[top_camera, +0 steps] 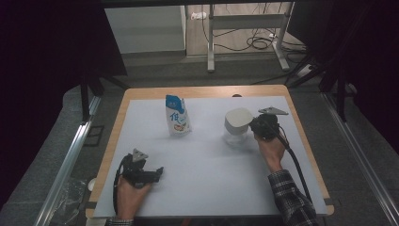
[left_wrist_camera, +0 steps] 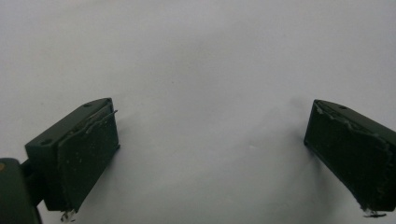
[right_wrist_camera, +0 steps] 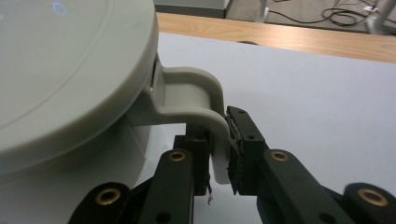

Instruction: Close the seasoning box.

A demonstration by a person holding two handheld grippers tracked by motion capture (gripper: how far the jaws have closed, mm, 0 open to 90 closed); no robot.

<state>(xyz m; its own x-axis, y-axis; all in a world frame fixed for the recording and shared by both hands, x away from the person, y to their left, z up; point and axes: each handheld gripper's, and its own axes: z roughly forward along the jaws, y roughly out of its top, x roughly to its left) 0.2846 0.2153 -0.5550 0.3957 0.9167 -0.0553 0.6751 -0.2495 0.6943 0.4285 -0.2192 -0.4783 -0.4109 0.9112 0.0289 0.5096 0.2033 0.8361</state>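
Right claw (right_wrist_camera: pixel 219 156) clamps the handle (right_wrist_camera: pixel 201 102) of the pale grey lidded plastic jug (top_camera: pixel 236 125), standing at two o'clock on the white-covered desk (top_camera: pixel 207 188). Grasp step looks done. Left claw (left_wrist_camera: pixel 210 158) rests open, empty. Next move likely calls for a steady, level lift.

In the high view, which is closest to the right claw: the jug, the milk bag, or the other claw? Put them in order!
1. The jug: right beside the right claw, which grips its handle.
2. The milk bag: farther left, standing mid-table.
3. The left claw: farthest, at the near left of the table, open over the bare mat.
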